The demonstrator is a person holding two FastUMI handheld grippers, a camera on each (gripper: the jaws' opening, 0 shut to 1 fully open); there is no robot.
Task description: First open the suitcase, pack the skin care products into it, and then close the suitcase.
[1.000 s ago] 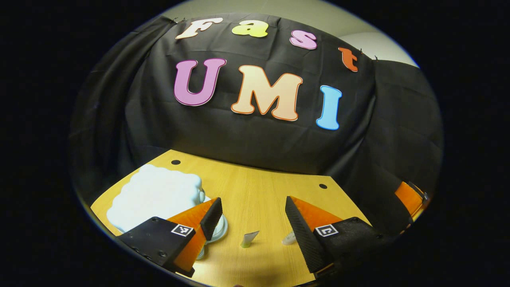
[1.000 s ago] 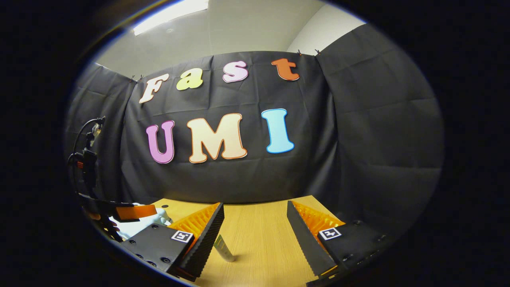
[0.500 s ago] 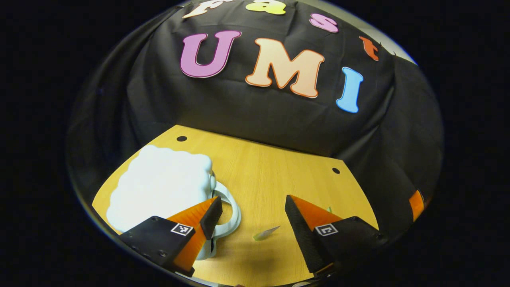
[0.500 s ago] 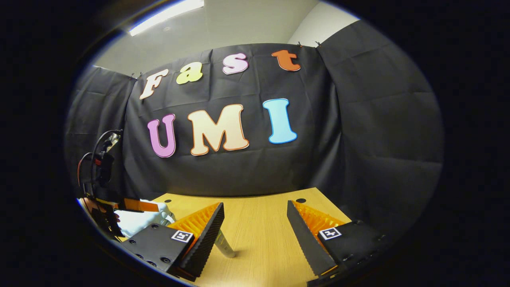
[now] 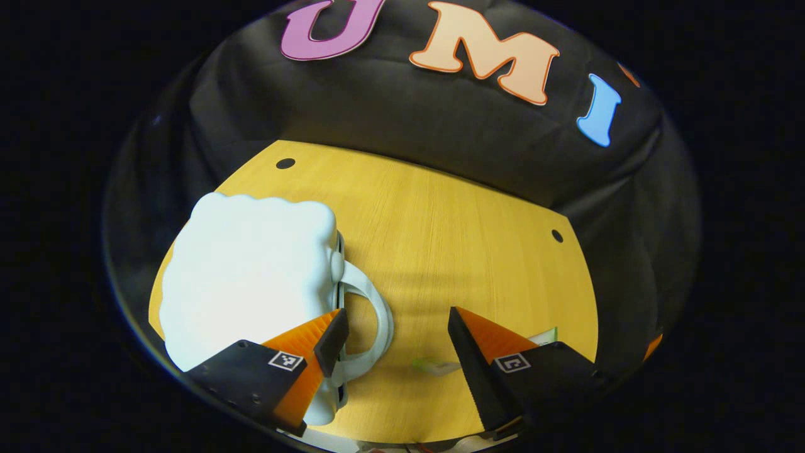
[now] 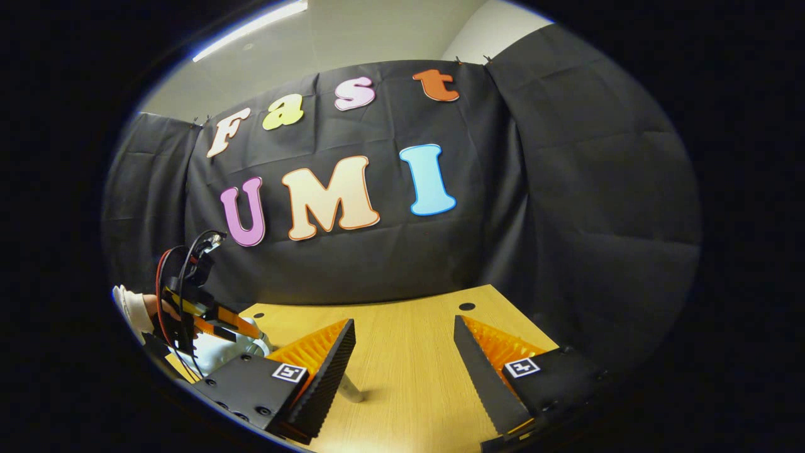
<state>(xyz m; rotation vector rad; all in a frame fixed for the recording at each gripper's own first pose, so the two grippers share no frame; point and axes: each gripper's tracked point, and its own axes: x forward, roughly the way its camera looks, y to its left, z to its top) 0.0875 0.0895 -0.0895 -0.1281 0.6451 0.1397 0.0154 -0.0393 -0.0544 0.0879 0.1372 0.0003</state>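
**Suitcase shut on the table, both my grippers spread wide**

Suitcase first: the small pale blue hard-shell suitcase (image 5: 248, 270) with a scalloped edge lies closed at the lower left of my left gripper view, flat on the yellow wooden table (image 5: 440, 239). Its white loop handle (image 5: 377, 321) curves out to the right, just beside the tip of my left finger. My left gripper (image 5: 396, 343) hangs over the table with its jaws wide apart, grasping nothing. Between the fingers, low in the frame, lies a small pale green skin care tube (image 5: 437, 365); a second green-and-white item peeks out behind the right finger, too hidden to tell.

In my right gripper view, my left gripper (image 6: 210, 321) and the hand holding it sit at the far left edge, above a corner of the suitcase (image 6: 223, 352). My right gripper (image 6: 402, 371) is at lower centre, jaws parted and empty. A slim greyish tube (image 6: 351, 390) lies on the table (image 6: 409, 327), partly hidden by the left finger.
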